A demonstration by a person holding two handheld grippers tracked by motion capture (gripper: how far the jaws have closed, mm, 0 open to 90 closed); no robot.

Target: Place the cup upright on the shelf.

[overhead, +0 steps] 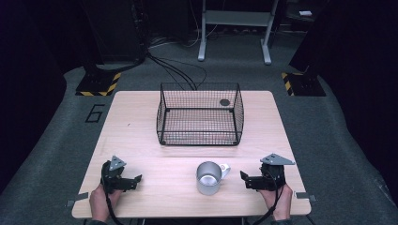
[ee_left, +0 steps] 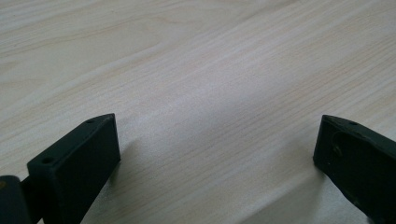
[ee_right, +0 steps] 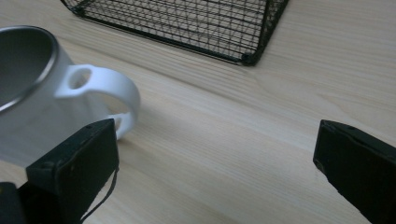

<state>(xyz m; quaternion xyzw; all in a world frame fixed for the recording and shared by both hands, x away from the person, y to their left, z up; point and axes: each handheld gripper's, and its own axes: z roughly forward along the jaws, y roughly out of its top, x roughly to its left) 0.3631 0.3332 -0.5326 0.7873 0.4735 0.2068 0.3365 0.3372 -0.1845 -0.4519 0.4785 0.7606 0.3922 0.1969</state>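
A white mug point(overhead: 209, 177) with a metal-lined inside stands upright near the table's front edge, its handle point(ee_right: 109, 91) turned toward the right. My right gripper point(overhead: 243, 178) rests open just right of the mug, its jaws wide apart with the handle near the left one. At the front left my left gripper point(overhead: 137, 180) is open over bare wood point(ee_left: 210, 93), well away from the mug. A black wire basket point(overhead: 200, 115) sits at the table's middle back, and its near corner point(ee_right: 247, 57) shows in the right gripper view.
A small dark round spot point(overhead: 225, 102) shows through the basket's back right mesh. The light wooden table point(overhead: 141, 136) has open surface on both sides of the basket. Beyond it are floor cables, a metal stand and hazard-striped bases.
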